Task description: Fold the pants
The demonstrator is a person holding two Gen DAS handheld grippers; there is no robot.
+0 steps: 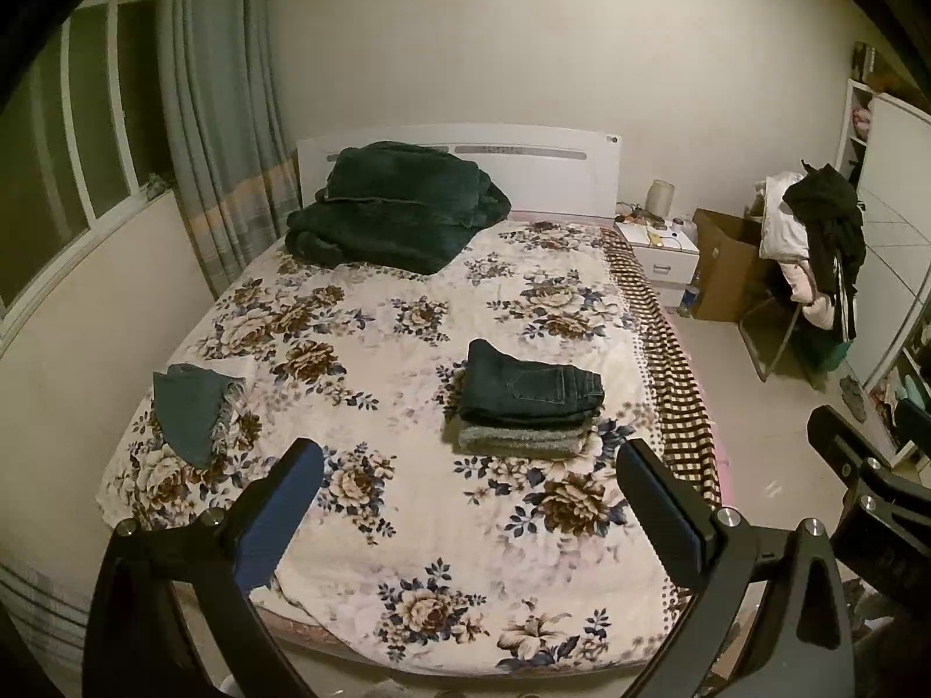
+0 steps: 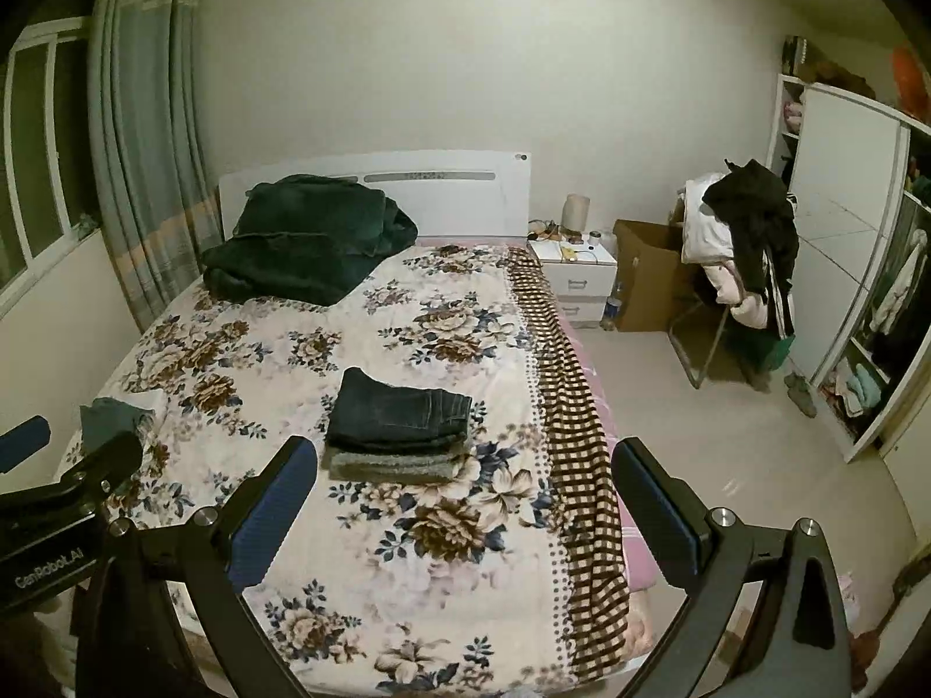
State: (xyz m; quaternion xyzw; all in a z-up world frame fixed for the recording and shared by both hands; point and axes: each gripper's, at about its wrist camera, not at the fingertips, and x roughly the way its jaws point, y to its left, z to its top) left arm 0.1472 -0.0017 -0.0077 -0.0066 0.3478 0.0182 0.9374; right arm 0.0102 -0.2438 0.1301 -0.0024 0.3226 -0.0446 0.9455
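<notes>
Dark folded jeans lie on top of a folded grey garment on the floral bedspread, right of the bed's middle; the stack also shows in the right wrist view. A blue-grey piece of clothing with a frayed edge lies near the bed's left edge, also in the right wrist view. My left gripper is open and empty, held above the foot of the bed. My right gripper is open and empty too, beside it to the right.
A dark green blanket is heaped at the white headboard. A checkered cloth runs along the bed's right edge. A white nightstand, a cardboard box, a chair piled with clothes and a wardrobe stand on the right.
</notes>
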